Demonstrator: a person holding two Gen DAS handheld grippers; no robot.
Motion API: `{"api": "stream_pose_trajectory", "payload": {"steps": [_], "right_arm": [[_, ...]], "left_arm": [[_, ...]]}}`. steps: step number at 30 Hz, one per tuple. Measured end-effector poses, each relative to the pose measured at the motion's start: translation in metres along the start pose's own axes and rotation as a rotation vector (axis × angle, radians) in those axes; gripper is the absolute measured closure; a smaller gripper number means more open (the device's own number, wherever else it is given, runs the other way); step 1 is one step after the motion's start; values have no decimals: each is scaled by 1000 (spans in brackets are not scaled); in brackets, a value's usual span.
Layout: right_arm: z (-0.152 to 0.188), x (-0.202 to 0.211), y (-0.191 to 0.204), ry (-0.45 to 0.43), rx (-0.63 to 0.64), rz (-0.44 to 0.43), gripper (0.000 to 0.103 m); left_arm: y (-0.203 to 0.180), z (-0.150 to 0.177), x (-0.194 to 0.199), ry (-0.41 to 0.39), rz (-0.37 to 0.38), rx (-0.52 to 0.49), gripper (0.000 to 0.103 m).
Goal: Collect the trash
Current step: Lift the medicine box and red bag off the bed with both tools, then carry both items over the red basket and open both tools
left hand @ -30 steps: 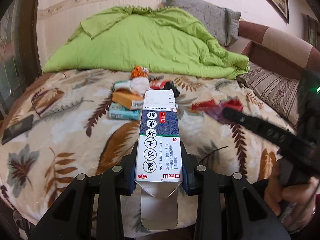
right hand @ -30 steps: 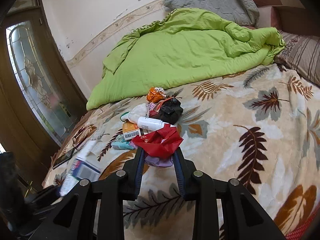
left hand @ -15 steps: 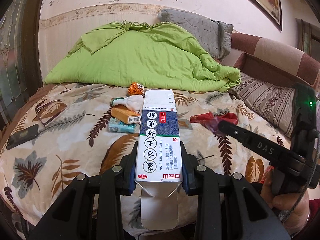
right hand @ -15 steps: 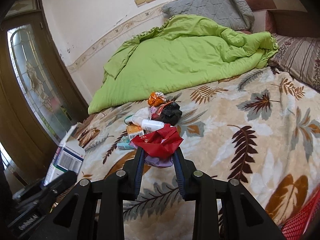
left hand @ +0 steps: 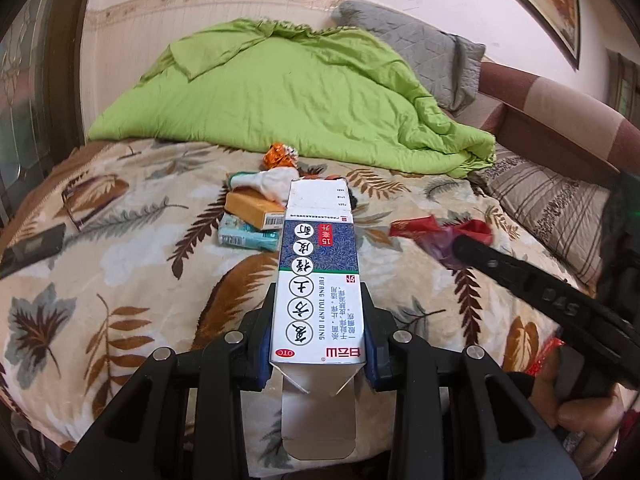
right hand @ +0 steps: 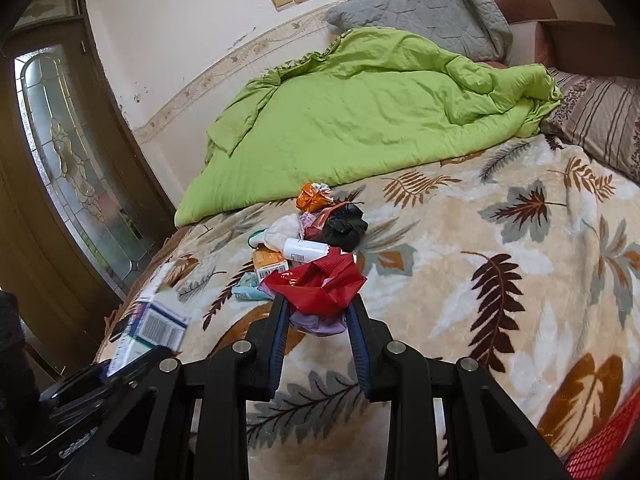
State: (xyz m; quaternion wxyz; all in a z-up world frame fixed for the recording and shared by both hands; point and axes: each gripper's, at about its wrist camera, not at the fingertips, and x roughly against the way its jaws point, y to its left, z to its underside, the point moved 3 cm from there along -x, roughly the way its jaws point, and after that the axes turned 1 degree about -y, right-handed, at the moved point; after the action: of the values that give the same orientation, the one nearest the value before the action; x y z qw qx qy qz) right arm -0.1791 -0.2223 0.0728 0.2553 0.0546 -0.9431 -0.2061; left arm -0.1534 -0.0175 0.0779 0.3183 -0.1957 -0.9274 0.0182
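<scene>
Left wrist view: a white-and-blue medicine carton point(left hand: 318, 280) is clamped between the left gripper's point(left hand: 318, 346) fingers, its open flap hanging toward 6 o'clock. Against a second ago, the bed point(left hand: 120, 280) is seen slightly shifted, while the grip is unchanged. The right gripper point(left hand: 532, 288) enters from 4 o'clock.

Right wrist view: a red plastic bag point(right hand: 316, 284) is pinched between the right gripper's point(right hand: 318, 332) fingers, as before. Remaining litter point(right hand: 308, 232) lies at 12 o'clock. Both pieces are judged secured, with a red basket point(right hand: 600, 448) at 4 o'clock.
</scene>
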Motion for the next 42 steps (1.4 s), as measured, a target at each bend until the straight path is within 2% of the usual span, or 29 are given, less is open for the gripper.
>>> {"api": "stream_pose_trajectory", "payload": {"steps": [8, 17, 26, 30, 33, 36, 42], "right_arm": [[-4, -12, -10, -1, -54, -19, 72], [-5, -20, -16, 15, -95, -54, 72], [-5, -24, -23, 34, -149, -102, 72], [-6, -12, -27, 29, -163, -110, 72], [-9, 14, -35, 8, -130, -74, 72], [-13, 56, -57, -26, -134, -26, 72], [-12, 172, -131, -125, -204, 182, 72]], "left_arm": [[6, 2, -31, 1, -11, -8, 70], [9, 6, -63, 63, 53, 7, 70], [-2, 8, -60, 57, 74, -34, 70], [-21, 10, -46, 37, 92, -109, 70], [-44, 10, -34, 31, 152, -172, 70], [-80, 6, -22, 37, 251, -232, 70], [-168, 1, -5, 97, 497, -331, 70]]}}
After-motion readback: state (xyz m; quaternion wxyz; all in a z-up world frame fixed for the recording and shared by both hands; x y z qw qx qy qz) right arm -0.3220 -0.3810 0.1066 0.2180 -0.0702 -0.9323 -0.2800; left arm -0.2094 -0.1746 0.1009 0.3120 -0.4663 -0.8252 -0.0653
